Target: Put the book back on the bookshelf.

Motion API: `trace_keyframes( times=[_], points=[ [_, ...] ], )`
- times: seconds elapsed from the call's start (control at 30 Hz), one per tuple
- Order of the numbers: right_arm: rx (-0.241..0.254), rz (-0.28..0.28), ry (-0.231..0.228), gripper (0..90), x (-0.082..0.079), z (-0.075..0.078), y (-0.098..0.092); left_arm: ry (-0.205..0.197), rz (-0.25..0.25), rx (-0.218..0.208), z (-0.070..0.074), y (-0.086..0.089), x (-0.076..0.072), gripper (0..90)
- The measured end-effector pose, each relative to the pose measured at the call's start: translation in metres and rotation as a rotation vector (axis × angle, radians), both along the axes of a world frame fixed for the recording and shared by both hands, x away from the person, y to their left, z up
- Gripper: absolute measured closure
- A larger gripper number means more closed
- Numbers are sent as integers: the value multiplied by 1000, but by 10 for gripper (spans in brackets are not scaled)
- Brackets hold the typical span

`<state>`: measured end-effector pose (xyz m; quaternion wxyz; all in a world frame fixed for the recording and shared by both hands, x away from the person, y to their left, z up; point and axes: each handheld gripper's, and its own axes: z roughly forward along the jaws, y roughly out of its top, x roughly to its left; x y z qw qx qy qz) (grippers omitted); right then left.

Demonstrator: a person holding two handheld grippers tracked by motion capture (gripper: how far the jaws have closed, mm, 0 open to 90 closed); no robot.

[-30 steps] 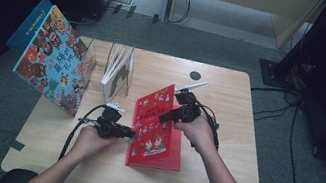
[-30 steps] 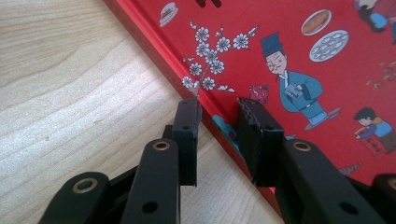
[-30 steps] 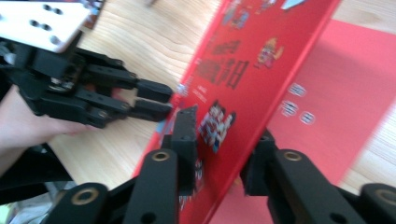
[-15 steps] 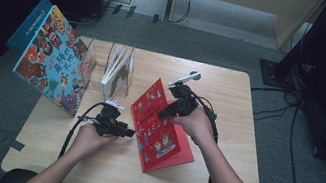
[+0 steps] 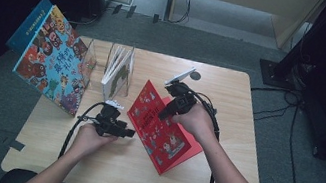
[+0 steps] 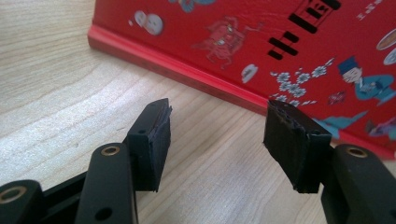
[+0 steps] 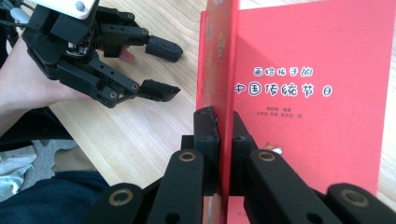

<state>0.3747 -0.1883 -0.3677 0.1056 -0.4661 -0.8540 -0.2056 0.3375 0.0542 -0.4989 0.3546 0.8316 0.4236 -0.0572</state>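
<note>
Near the middle of the counter (image 5: 231,98) the red book (image 5: 160,124) stands tilted on its near-right edge, its far-left edge lifted clear of the wood, and its long axis runs from far left down to near right. Along that raised far edge the right hand-held gripper (image 5: 168,110) is clamped, both jaws pressed flat against the cover with the board pinched between them; its jaws have just been closing on the book. Left of the book, just beside its lower spine, the left hand-held gripper (image 5: 129,132) points rightward at it with the jaws parted and nothing between them; they have just been opening. So the book lies directly to the right of the left one, close but not touching, while the right one alone bears it. By my reckoning any standing-up or carrying now turns on the right hand. Farther left, a rack of thin books (image 5: 118,71) and a large picture book (image 5: 52,59) stand well apart.
</note>
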Motion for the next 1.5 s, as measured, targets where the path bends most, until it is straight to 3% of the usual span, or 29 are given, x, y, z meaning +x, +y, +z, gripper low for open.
trace_keyframes(
  times=[0.2,0.47,0.8,0.93,1.0,1.03,1.2,1.3,1.5],
  points=[
    [-3,-1,7,883,1,1,0,7,1,-2,0,0,1,407],
    [-21,36,-4,884,-2,11,6,12,3,-17,3,0,0,398],
    [14,33,-24,884,-2,48,-12,21,-17,-38,8,-3,-2,372],
    [13,37,-47,884,-2,63,-19,24,-20,-79,12,-3,0,368],
    [13,37,-50,884,-2,69,-22,54,-30,-112,14,-3,4,365],
    [9,35,-50,884,-3,72,-24,57,-29,-106,16,-4,5,362],
    [13,39,-67,884,-4,79,-27,43,-40,-127,27,-9,10,362],
    [14,47,-70,884,-6,80,-26,11,-39,-124,34,-14,11,354],
    [27,50,-71,884,-8,76,-24,-11,-21,-177,40,-19,16,329]
  ],
)
